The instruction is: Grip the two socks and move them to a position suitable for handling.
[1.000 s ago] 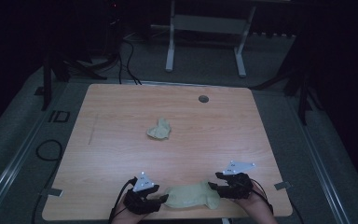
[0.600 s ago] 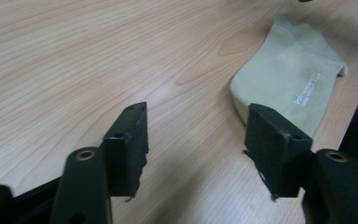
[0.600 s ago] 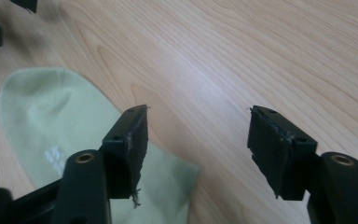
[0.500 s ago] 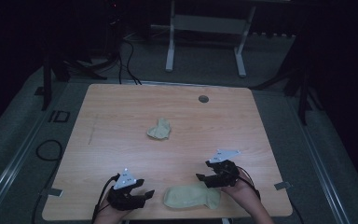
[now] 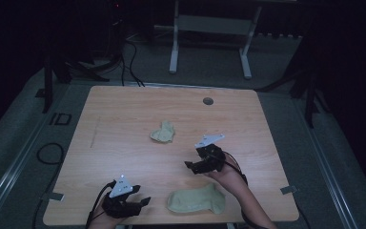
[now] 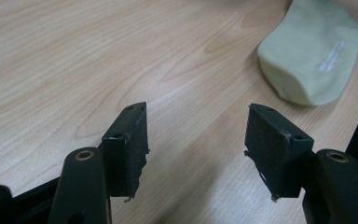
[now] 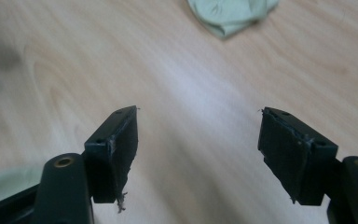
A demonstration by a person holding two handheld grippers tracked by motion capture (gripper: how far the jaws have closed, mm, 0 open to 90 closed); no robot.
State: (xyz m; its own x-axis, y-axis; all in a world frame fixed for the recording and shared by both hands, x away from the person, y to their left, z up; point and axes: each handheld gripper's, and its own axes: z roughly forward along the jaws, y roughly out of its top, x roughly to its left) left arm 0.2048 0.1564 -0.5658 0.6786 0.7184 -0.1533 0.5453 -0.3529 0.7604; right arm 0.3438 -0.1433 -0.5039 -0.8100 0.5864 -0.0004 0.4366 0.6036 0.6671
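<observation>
Socks are what I'm working with: one flattened sock (image 5: 196, 200) lies spread at the near edge of the wooden surface (image 5: 124, 119), between my two hands, and a crumpled sock (image 5: 163, 132) sits near the middle, well apart from it. My left claw (image 5: 144, 202) rests at the near left, just beside the flat sock's toe end but not touching it; in the left gripper view its jaws stand moderately wide with only bare wood between them and the flat sock (image 6: 312, 56) off to the far right. My right claw (image 5: 188, 166) hangs over the surface between the two socks; its jaws have just been opening and stand wide, with nothing between them. In the right gripper view the crumpled sock (image 7: 228, 14) lies ahead at the far edge. I judge the first sock done, laid out and released, and the second not yet touched. What remains, as I read it, is reaching the crumpled one, gripping it, and bringing it near to flatten or pair with the first.
</observation>
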